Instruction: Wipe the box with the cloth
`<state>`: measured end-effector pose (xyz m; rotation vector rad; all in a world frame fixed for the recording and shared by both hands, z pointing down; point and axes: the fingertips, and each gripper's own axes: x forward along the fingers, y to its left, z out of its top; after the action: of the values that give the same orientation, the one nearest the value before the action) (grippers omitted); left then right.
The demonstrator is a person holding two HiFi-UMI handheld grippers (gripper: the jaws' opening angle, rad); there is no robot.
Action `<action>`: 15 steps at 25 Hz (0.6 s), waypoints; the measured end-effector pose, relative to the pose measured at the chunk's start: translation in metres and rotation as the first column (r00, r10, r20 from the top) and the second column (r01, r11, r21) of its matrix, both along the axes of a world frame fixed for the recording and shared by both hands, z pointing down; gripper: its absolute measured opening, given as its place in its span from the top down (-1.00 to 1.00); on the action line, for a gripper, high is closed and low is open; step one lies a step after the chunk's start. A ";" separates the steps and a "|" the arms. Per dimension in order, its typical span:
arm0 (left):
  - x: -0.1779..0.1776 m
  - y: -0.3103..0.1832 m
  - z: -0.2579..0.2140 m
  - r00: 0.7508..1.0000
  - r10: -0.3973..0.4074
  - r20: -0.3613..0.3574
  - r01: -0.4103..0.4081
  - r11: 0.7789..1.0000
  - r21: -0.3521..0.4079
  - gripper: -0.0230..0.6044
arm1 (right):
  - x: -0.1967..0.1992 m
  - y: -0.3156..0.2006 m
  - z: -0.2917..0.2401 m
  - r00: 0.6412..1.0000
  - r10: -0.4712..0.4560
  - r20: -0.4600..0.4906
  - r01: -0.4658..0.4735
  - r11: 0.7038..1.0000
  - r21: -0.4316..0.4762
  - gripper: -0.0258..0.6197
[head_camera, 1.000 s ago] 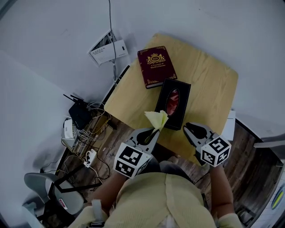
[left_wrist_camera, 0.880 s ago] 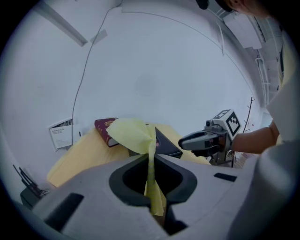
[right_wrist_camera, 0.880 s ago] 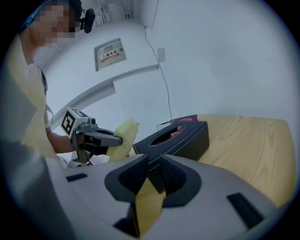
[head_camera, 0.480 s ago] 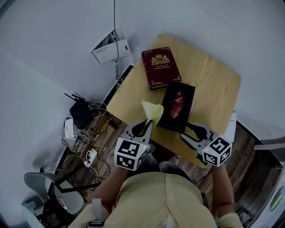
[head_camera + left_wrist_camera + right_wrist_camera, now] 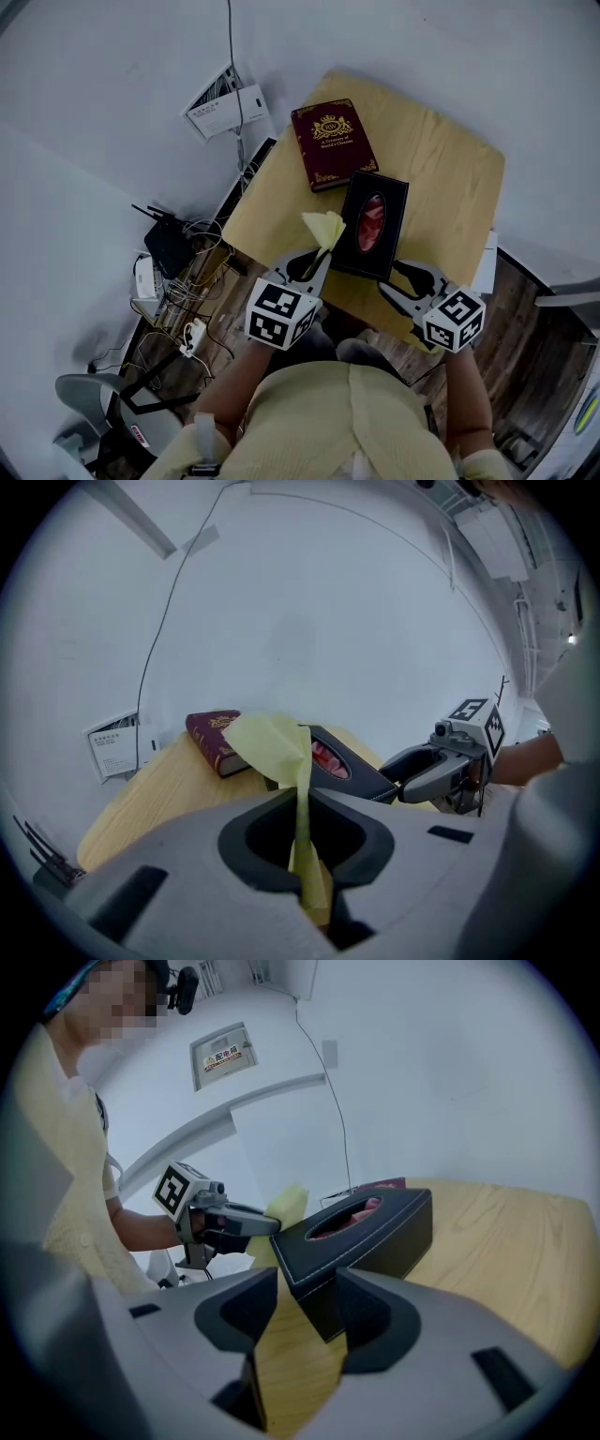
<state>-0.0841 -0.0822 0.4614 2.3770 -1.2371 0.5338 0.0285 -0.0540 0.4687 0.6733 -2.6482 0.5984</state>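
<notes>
A black tissue box (image 5: 372, 225) with an oval opening lies on the wooden table (image 5: 441, 178). My left gripper (image 5: 314, 265) is shut on a yellow cloth (image 5: 324, 228), which stands up just beside the box's left side. The left gripper view shows the cloth (image 5: 272, 747) pinched between the jaws, with the box (image 5: 352, 771) beyond it. My right gripper (image 5: 405, 281) sits at the box's near right corner, and its jaws are opening. In the right gripper view the box's (image 5: 375, 1227) corner sits in the gap, and the pads do not press on it.
A dark red book (image 5: 330, 143) lies on the table just beyond the box. Left of the table, a black router (image 5: 169, 246) and tangled cables sit on a wire rack. A white device (image 5: 220, 108) leans at the wall. The table's near edge runs under both grippers.
The right gripper's jaws have spread apart at the box's near corner. The left gripper carried the cloth from the box's near left corner farther along its left side.
</notes>
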 end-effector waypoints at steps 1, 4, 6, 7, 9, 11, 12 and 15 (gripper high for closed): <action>0.001 0.000 0.001 1.000 0.007 0.001 -0.007 1.000 -0.002 0.83 | 0.000 0.000 0.000 1.000 0.003 -0.004 -0.003 1.000 0.000 0.31; 0.002 -0.003 0.001 1.000 0.018 0.002 -0.018 1.000 -0.009 0.83 | 0.000 0.000 0.000 1.000 -0.004 -0.001 0.004 1.000 -0.008 0.31; -0.001 -0.005 0.001 1.000 0.018 0.014 -0.018 1.000 -0.008 0.83 | -0.003 0.002 0.000 1.000 -0.019 0.001 0.019 1.000 -0.011 0.31; -0.003 -0.007 0.001 1.000 0.017 0.024 -0.017 1.000 -0.006 0.83 | -0.006 0.003 0.001 1.000 -0.028 0.001 0.028 1.000 -0.011 0.31; -0.010 -0.009 0.001 0.999 0.013 0.044 -0.013 1.000 -0.003 0.83 | -0.013 0.007 0.001 0.999 -0.046 0.005 0.046 0.999 -0.012 0.31; -0.018 -0.013 0.001 0.998 0.008 0.057 -0.008 1.000 -0.001 0.83 | -0.022 0.011 0.001 0.998 -0.063 0.014 0.064 0.998 -0.015 0.31; -0.022 -0.014 0.000 0.998 0.004 0.062 -0.004 1.000 0.000 0.83 | -0.027 0.012 0.001 0.997 -0.070 0.020 0.071 0.997 -0.018 0.31; -0.032 -0.019 -0.001 0.997 -0.008 0.080 0.007 1.000 0.011 0.83 | -0.039 0.016 0.001 0.995 -0.085 0.044 0.086 0.996 -0.032 0.31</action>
<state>-0.1162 -0.1015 0.4602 2.3797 -1.2861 0.6275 -0.0105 -0.0378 0.4694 0.5406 -2.6844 0.6380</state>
